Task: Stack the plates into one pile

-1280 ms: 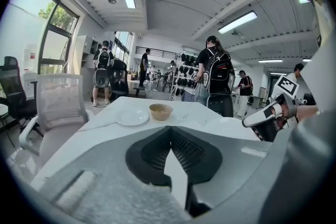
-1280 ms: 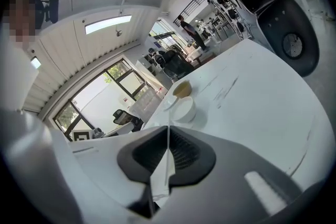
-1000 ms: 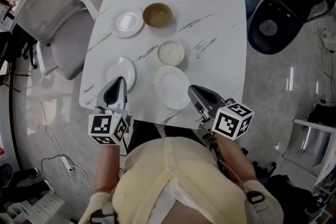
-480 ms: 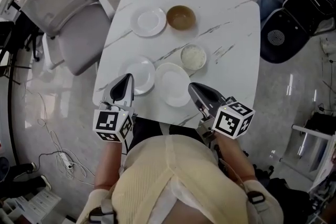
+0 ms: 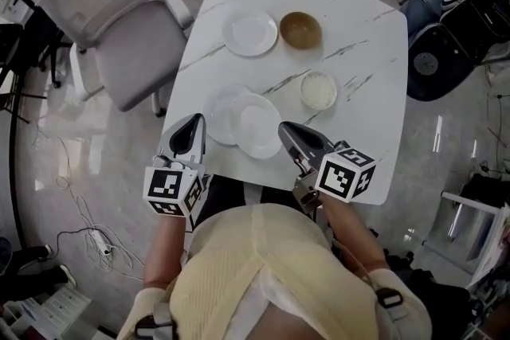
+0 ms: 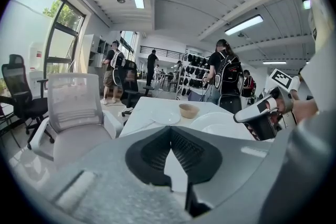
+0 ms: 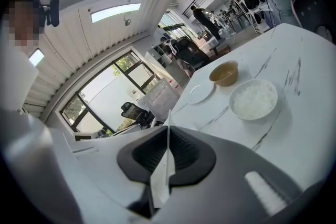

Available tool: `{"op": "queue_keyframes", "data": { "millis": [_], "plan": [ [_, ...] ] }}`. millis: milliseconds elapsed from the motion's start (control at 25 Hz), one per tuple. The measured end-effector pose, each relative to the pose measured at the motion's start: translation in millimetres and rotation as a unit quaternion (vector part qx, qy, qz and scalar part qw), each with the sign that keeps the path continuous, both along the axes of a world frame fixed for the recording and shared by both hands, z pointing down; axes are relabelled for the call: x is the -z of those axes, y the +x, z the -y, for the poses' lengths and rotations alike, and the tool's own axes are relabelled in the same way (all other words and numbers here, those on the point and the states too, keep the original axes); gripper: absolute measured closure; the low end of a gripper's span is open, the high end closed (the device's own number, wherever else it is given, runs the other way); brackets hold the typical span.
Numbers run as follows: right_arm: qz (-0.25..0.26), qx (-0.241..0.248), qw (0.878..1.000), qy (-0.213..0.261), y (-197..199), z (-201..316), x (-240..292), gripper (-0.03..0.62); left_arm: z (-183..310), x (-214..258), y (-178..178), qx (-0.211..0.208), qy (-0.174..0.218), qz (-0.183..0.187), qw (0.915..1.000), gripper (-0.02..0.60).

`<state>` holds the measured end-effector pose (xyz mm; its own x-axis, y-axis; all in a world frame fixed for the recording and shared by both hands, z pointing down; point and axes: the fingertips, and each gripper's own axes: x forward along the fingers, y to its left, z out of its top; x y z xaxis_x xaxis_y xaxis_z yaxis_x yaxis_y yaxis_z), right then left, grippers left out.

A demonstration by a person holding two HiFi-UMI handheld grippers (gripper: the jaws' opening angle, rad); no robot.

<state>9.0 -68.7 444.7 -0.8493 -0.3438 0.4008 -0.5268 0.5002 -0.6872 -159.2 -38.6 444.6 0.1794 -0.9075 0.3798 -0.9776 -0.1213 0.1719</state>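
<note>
Right gripper [image 5: 284,131] is pinching the rim of a white plate [image 5: 256,126], which partly overlaps a second plate [image 5: 220,114] near the table's [image 5: 374,139] front edge. Left gripper [image 5: 194,125] has its jaws pressed together, empty, just beside that second plate. Third plate [image 5: 249,33] sits farther back by the brown bowl [image 5: 300,29].

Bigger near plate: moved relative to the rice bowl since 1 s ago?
Yes, leftward in the head view: the bigger plate was directly below the rice bowl, now it sits down-left of it, overlapping the smaller plate.
</note>
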Motion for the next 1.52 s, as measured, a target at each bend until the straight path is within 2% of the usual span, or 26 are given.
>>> {"op": "queue_keyframes", "data": {
  "millis": [440, 880, 1160, 1520],
  "plan": [
    [0.007, -0.003, 1.0, -0.022, -44, 1, -12, 0.579, -8, -11, -37, 0.004, -0.01, -0.014, 0.9998, 0.58],
    [-0.022, -0.06, 0.997, -0.037, -41, 11, -35, 0.579, -3, -14, -51, -0.019, -0.008, -0.021, 0.9996, 0.58],
    [-0.068, -0.096, 0.992, -0.041, -33, 11, -55, 0.569, -4, -16, -53, -0.027, -0.007, -0.024, 0.9993, 0.58],
    [-0.128, -0.107, 0.985, -0.053, -28, 9, -87, 0.554, -4, -18, -53, -0.034, -0.006, -0.024, 0.9991, 0.58]
  ]
}}
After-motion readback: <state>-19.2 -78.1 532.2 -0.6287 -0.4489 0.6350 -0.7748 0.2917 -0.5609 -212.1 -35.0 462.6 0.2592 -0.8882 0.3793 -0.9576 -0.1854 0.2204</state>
